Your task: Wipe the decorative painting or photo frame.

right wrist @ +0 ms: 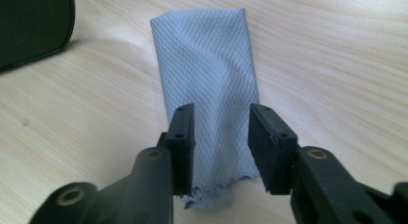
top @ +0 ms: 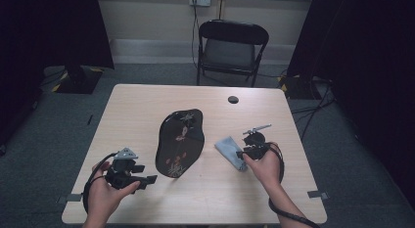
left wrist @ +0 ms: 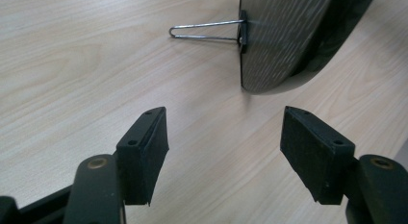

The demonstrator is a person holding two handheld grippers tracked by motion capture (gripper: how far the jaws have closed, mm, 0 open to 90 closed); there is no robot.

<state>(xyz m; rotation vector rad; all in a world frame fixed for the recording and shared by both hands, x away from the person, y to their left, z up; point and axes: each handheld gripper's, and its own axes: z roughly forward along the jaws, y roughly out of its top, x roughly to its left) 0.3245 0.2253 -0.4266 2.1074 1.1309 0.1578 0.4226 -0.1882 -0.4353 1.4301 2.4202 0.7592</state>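
A black lacquered plaque (top: 179, 142) with a flower pattern stands tilted in the middle of the table. Its dark back (left wrist: 284, 36) and wire prop (left wrist: 202, 31) are visible in the left gripper view. My left gripper (top: 147, 181) is low at the front left, pointing at the plaque's lower end. Its jaws (left wrist: 223, 113) are open with bare table between them. A folded blue-grey cloth (top: 230, 149) lies flat to the right of the plaque. My right gripper (top: 241, 154) is at the cloth's near end. Its jaws (right wrist: 222, 111) are open just above the cloth (right wrist: 207, 70), not pressing on it.
The light wooden table (top: 147, 101) has a round cable hole (top: 233, 99) near its far edge. A black folding chair (top: 232, 47) stands behind the table. Dark curtains hang at both sides, and cables lie on the floor at the right.
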